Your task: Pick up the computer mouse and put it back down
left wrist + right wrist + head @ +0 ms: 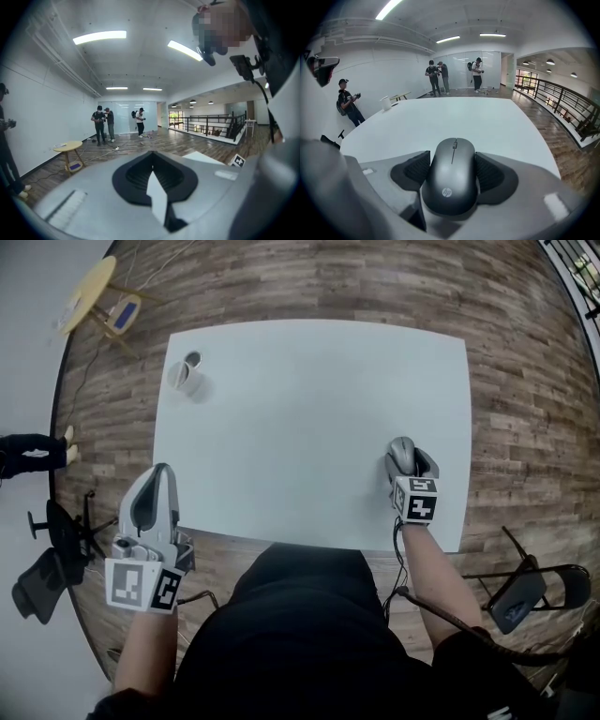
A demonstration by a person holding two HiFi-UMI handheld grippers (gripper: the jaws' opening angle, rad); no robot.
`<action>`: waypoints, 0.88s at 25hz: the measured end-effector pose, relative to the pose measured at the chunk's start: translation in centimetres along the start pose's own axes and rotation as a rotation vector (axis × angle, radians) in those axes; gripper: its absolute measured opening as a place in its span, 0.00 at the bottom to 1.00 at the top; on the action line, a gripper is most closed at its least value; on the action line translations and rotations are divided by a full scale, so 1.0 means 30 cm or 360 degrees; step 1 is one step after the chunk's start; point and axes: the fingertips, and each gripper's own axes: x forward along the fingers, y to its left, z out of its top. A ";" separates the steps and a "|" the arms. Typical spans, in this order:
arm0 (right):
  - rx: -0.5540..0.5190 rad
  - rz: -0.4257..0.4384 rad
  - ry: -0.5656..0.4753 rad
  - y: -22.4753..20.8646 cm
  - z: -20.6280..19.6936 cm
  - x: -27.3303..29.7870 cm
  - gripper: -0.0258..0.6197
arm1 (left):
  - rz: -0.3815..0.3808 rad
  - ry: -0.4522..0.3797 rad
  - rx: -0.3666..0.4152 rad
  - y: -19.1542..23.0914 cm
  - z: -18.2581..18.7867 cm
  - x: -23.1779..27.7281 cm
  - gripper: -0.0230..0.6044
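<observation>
A dark grey computer mouse [452, 180] sits between the two black pads of my right gripper [452, 174], and both pads press on its sides. In the head view the mouse [402, 452] and right gripper [410, 458] are over the right part of the white table [300, 409], near its front edge. Whether the mouse rests on the tabletop I cannot tell. My left gripper [159, 474] hangs off the table's front left corner, shut and empty; its pads [136, 176] meet with nothing between them.
A white cup [187, 377] stands at the table's far left corner. A small yellow round table [89, 292] is beyond it. A folding chair [525, 592] stands at the right, a black office chair [47, 563] at the left. Several people [436, 75] stand far off.
</observation>
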 end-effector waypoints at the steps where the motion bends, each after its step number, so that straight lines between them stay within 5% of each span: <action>1: 0.0003 -0.0005 0.0004 -0.004 -0.002 0.002 0.51 | 0.0000 0.0002 0.0000 0.000 -0.001 -0.001 0.05; 22: -0.0055 -0.0031 0.0000 -0.007 -0.002 0.021 0.51 | 0.0014 -0.0010 0.0006 -0.001 -0.002 -0.024 0.05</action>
